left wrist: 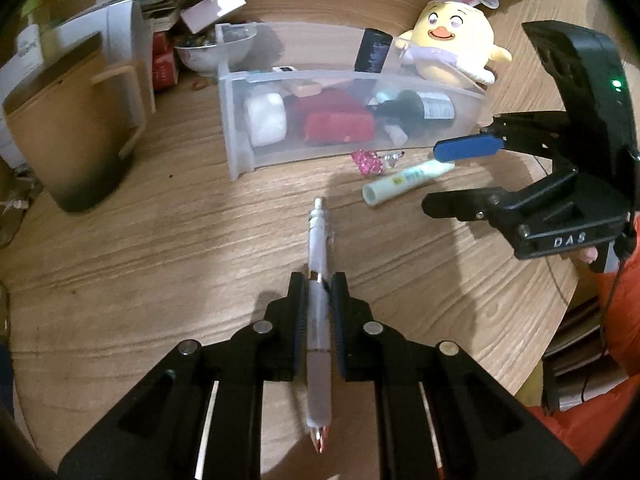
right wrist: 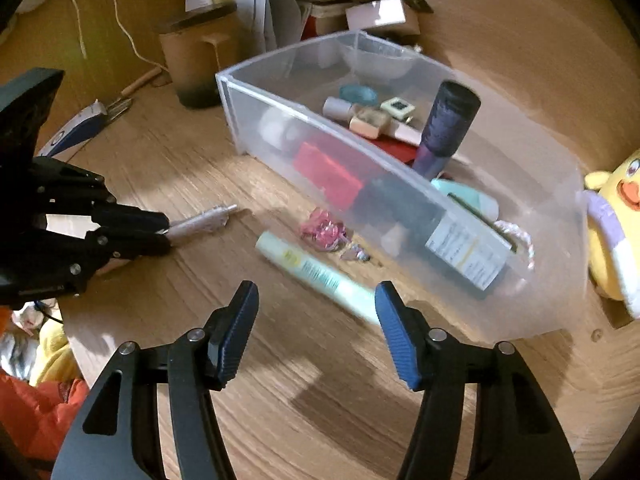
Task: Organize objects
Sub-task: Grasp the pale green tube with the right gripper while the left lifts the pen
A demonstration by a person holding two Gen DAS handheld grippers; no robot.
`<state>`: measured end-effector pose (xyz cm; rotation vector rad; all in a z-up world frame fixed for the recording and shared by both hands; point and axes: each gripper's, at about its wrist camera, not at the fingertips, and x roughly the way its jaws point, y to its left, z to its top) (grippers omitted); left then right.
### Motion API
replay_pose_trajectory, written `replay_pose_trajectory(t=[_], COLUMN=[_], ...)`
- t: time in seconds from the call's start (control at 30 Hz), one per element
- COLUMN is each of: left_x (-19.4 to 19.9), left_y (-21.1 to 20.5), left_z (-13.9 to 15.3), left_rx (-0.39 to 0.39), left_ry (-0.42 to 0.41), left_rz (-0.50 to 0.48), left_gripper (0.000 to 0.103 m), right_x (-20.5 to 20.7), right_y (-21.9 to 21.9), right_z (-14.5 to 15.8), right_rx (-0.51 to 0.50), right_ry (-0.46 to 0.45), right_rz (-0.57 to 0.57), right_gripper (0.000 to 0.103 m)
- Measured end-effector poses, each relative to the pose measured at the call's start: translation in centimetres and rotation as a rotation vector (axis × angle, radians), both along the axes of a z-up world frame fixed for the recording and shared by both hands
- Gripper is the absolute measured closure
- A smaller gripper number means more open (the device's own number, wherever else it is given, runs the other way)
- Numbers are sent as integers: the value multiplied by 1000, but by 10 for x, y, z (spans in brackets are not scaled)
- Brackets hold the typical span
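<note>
The left tool (left wrist: 318,286) is clenched on a pen (left wrist: 319,248) held above the worktop (left wrist: 160,248), and the pen may twist or slip out if tilted. The right tool (right wrist: 316,300) is spread wide above a pale green tube (right wrist: 316,276). The clear bin (right wrist: 400,192) holds bottles, red boxes and small jars.

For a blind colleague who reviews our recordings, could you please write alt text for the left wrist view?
The left gripper is shut on a white pen above a wooden table. Ahead stands a clear plastic bin of small items, with a pale green tube lying before it. The open right gripper reaches toward that tube.
</note>
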<state>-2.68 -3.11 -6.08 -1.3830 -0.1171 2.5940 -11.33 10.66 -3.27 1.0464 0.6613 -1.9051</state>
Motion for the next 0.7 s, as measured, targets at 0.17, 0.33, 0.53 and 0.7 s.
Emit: replay_pose_trajectory(t=[0.17, 0.33, 0.53, 0.7], left_x=[-8, -20, -35, -34], left_y=[6, 9, 15, 16], left_z=[0, 1, 1, 2], left_rx=[-1, 19, 11, -26], left_ry=[1, -9, 11, 21], left_rz=[-27, -46, -53, -21], left_gripper=[91, 83, 87, 90], right_x=[-5, -4, 10, 22], right_y=[-10, -7, 11, 28], right_z=[-12, -18, -16, -16], right_rx=[41, 22, -41, -129], right_ry=[9, -28, -61, -67], right_rz=[-21, -26, -55, -135], right_gripper=[46, 51, 87, 89])
